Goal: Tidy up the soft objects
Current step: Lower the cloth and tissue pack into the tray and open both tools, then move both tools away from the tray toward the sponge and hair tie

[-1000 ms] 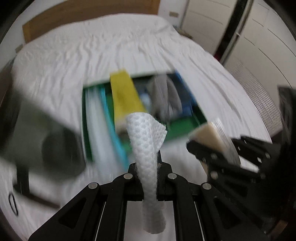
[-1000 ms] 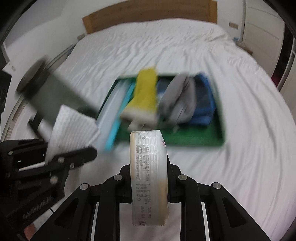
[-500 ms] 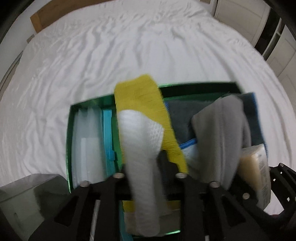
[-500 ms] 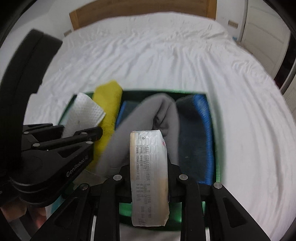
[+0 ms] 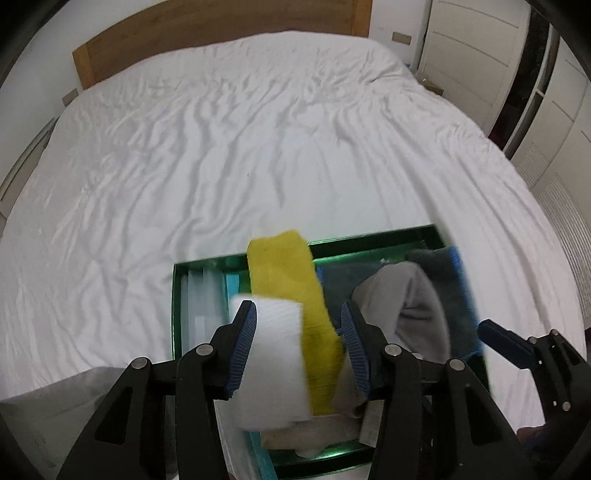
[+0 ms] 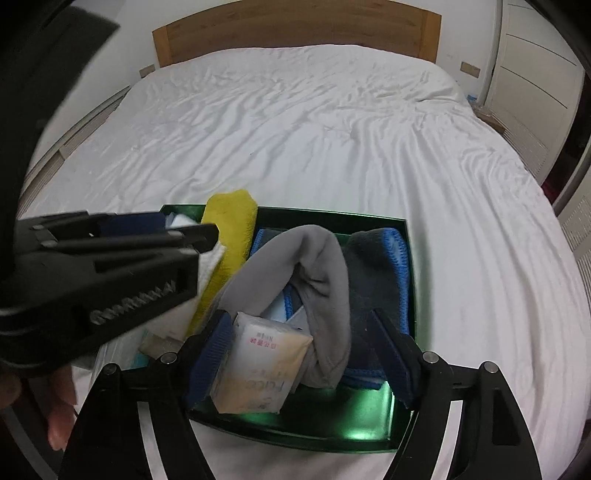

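Note:
Over the green tray (image 5: 369, 238) on the bed, my left gripper (image 5: 297, 310) has its jaws opening. A white textured cloth (image 5: 273, 354) hangs blurred between them, leaning on the left pad and clear of the right one. My right gripper (image 6: 301, 317) is also opening, over the tray's (image 6: 332, 216) near side. A wrapped tissue pack (image 6: 258, 369) rests against its left pad, away from the right one. In the tray lie a yellow cloth (image 6: 232, 218), a grey cloth (image 6: 317, 251) and a dark towel with blue trim (image 6: 380, 266).
White rumpled bedding (image 5: 258, 129) surrounds the tray, with a wooden headboard (image 6: 295, 26) behind and wardrobe doors (image 5: 480, 55) to the right. Clear packets (image 5: 199, 295) fill the tray's left side. A person's hand (image 6: 59, 413) shows at lower left.
Both grippers moved forward from short of the tray to over it. Both jaws, earlier shut on the white cloth and the tissue pack, have spread apart and released them.

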Demonstrator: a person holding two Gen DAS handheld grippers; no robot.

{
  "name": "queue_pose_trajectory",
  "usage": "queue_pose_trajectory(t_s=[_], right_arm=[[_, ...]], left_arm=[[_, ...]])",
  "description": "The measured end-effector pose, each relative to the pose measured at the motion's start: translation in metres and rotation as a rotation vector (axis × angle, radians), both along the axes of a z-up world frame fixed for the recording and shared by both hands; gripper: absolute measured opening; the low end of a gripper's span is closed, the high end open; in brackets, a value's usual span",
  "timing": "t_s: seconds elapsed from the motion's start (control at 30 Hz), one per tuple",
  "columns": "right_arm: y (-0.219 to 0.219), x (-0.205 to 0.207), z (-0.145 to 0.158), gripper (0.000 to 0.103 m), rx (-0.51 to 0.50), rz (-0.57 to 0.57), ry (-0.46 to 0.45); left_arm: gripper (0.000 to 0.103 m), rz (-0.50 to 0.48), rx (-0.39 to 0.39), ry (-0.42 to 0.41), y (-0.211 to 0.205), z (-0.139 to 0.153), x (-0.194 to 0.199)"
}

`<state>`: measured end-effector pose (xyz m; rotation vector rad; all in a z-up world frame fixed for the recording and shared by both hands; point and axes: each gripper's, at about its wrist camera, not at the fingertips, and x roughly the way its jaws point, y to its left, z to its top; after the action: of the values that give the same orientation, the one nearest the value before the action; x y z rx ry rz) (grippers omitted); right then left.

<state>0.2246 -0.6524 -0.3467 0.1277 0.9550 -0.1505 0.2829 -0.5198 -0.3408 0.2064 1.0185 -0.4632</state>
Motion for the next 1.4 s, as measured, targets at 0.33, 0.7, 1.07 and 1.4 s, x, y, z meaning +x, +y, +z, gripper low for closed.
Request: queue_pose_trajectory(t_s=[0.33, 0.7, 1.07, 1.4], right_arm=[[0.013, -0.029, 0.021, 0.076, -0.025, -0.045, -0.028], [0.029, -0.066, 0.028, 0.076, -0.087, -0.083, 0.006], [0.097, -0.154, 0.040, 0.075, -0.161, -0.057, 0.103], [0.285, -0.158, 0.036, 0.076, 0.027, 0.175, 0.111]], left_arm=[[0.042, -0.014, -0.023, -0.075, 0.006, 0.028, -0.027], [0.042, -0.022, -0.097, -0.070, 0.027, 0.043, -0.074], [0.042, -0.070, -0.125, -0.045, 0.179, 0.047, -0.184], [0.042, 0.165, 0.224, 0.137, 0.457, -0.057, -0.192]])
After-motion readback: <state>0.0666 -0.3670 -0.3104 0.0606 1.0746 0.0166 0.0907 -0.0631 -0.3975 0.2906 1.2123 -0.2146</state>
